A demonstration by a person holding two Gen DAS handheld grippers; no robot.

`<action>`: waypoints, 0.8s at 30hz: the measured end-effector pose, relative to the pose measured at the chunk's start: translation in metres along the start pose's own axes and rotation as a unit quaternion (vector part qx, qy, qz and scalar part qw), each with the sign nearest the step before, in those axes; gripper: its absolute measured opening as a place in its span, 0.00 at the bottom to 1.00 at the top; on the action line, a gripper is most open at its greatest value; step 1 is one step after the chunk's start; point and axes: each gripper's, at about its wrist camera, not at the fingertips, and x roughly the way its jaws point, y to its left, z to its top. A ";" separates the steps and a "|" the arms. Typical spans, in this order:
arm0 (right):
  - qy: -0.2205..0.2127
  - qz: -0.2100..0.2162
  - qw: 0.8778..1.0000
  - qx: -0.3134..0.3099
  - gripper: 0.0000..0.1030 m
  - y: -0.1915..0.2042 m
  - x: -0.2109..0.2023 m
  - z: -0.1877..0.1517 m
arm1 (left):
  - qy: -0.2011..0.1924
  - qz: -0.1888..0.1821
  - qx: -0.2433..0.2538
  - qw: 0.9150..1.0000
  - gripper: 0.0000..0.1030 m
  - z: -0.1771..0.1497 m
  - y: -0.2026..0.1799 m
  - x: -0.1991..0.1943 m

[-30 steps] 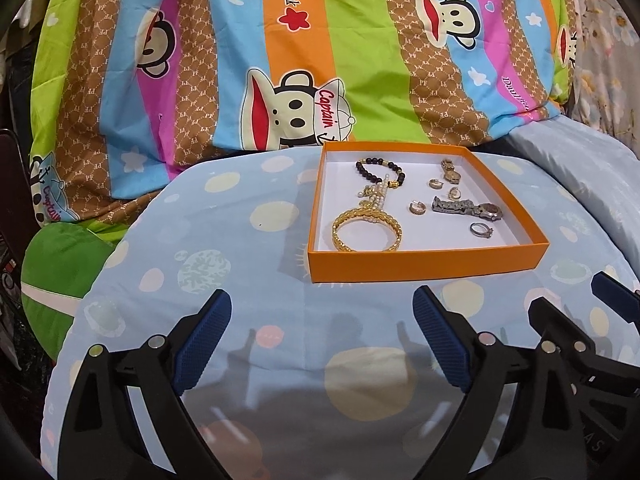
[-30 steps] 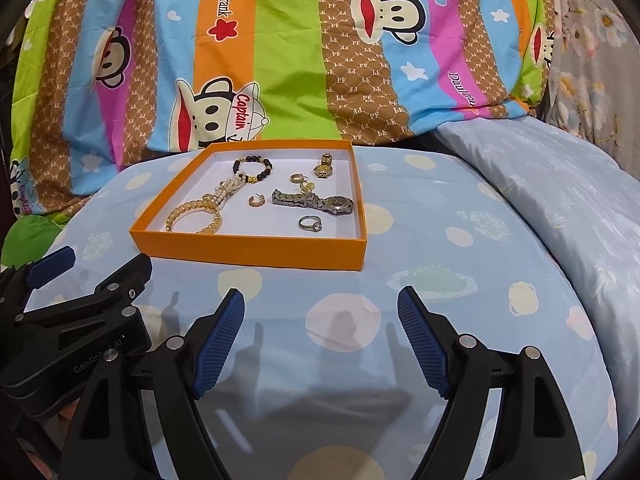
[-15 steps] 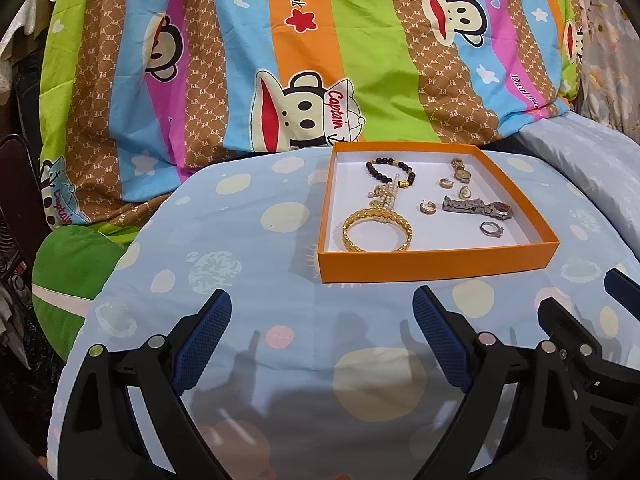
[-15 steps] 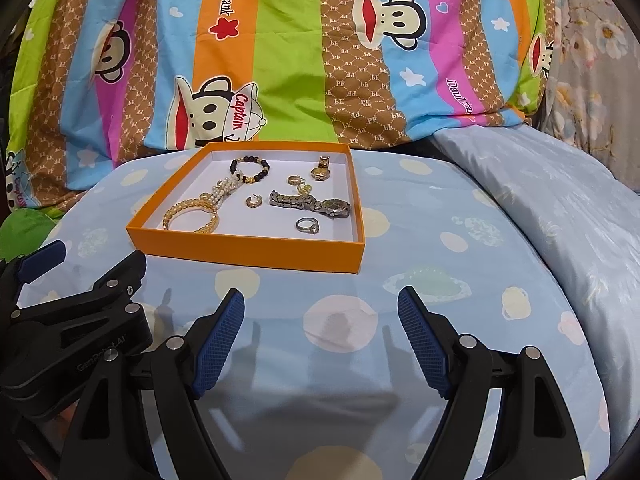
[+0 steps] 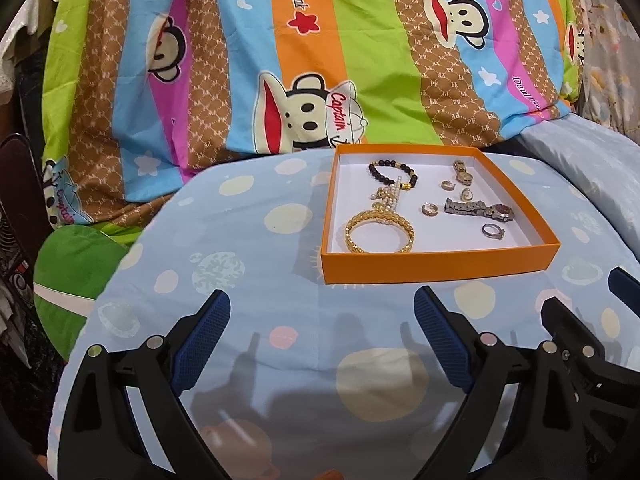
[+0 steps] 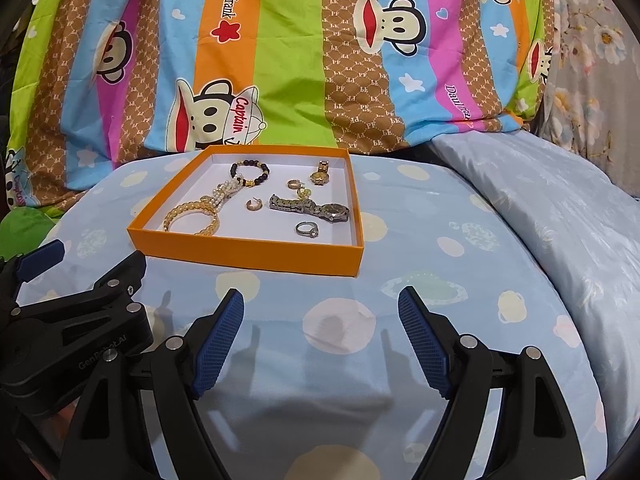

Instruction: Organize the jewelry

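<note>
An orange box lid (image 5: 436, 266) (image 6: 248, 249) with a white inside sits on the blue spotted sheet. In it lie a gold bangle (image 5: 380, 230) (image 6: 192, 216), a black bead bracelet (image 5: 390, 172) (image 6: 250, 172), a silver watch (image 5: 478, 208) (image 6: 310, 208), a silver ring (image 5: 493, 231) (image 6: 307, 229), a small gold watch (image 5: 462, 172) (image 6: 320, 176) and small gold earrings (image 5: 429, 209). My left gripper (image 5: 322, 320) hovers open in front of the box. My right gripper (image 6: 320, 320) is open too, empty, just right of the left one.
A striped cartoon-monkey quilt (image 5: 320, 60) rises behind the box. A pale blue quilt (image 6: 560, 220) lies at the right. A green cushion (image 5: 72, 272) sits at the left edge of the mattress.
The box has drifted slightly right in the left wrist view and slightly up in both. Neither gripper's opening has visibly changed.
</note>
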 end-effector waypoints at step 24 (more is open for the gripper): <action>0.013 0.020 1.000 0.014 0.79 -0.001 0.034 0.024 | -0.014 0.002 -0.005 1.000 0.92 0.019 0.004 0.021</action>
